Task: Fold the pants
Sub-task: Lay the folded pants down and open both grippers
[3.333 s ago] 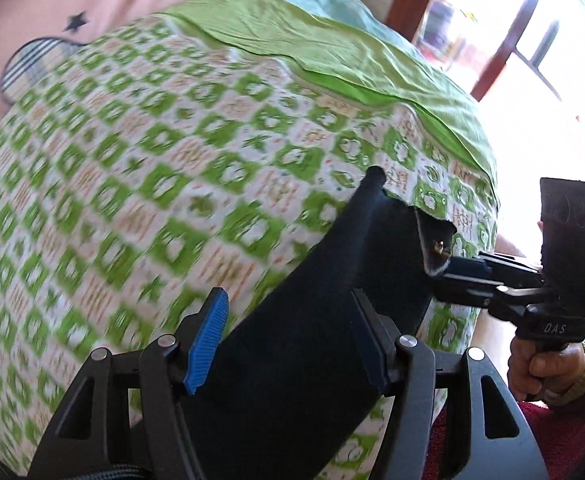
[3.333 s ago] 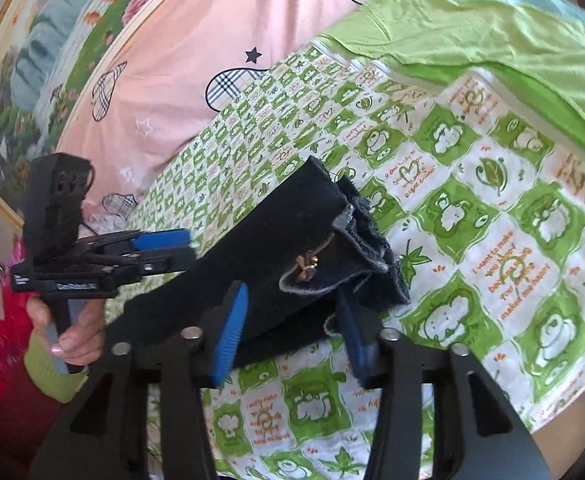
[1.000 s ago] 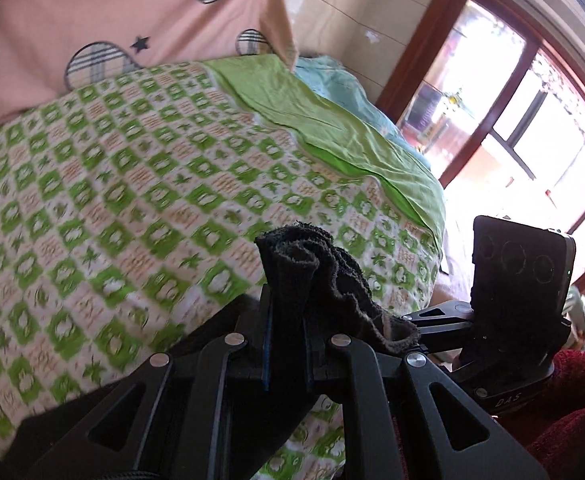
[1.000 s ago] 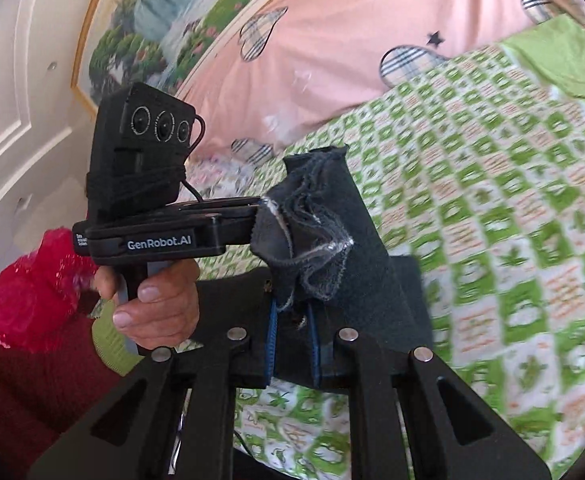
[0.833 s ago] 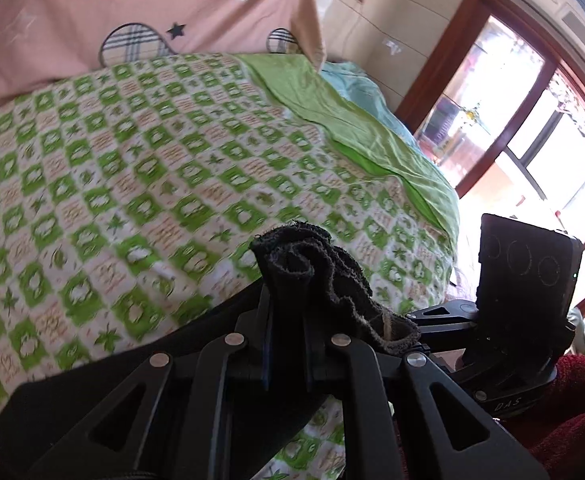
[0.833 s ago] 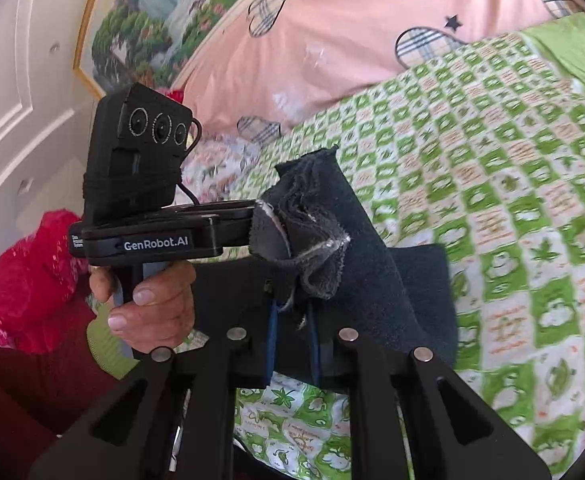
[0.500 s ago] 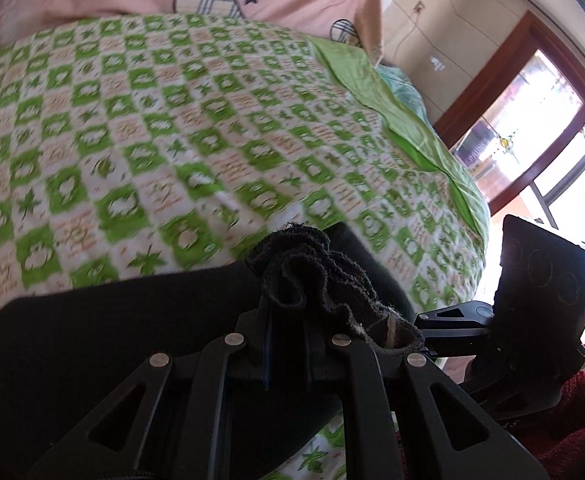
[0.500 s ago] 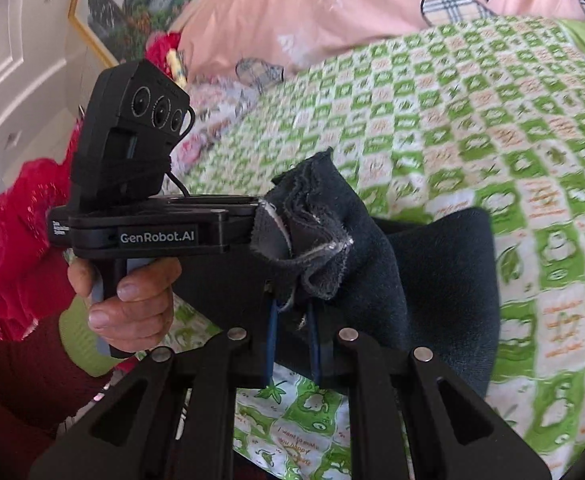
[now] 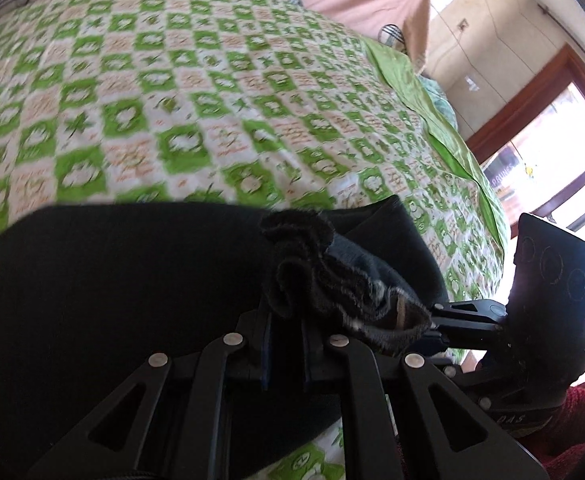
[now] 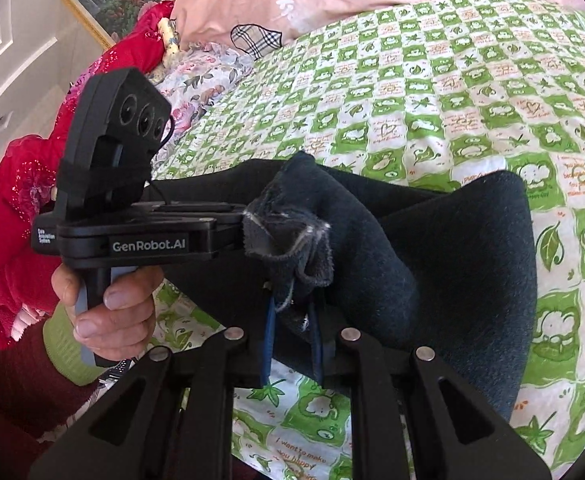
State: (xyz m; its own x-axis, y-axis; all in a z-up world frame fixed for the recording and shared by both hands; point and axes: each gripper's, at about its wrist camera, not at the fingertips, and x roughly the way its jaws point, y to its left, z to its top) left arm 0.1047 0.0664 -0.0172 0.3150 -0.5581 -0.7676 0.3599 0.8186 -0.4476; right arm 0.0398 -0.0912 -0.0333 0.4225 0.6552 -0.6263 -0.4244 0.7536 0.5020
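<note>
Green-checked bedspread (image 9: 220, 92); both grippers — left gripper (image 9: 286, 354), right gripper (image 10: 292, 344) — pinch 1 bunched edge of black pants (image 10: 432, 248); uneven pinches risk slipping, skewing the fold.

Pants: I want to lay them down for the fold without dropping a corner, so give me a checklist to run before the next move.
1. Left tool shut on the pants: ok, bunched fabric sits between its fingers.
2. Right tool shut on the pants: ok, a gathered edge is pinched.
3. Both tools close together at one bunched end: ok, each shows in the other's view.
4. Bedspread beyond the pants free of other items: ok where visible.
5. Cloth hanging flat, without twists: cannot tell, the far part is dark and blurred.
6. Legs aligned edge to edge: cannot tell.
</note>
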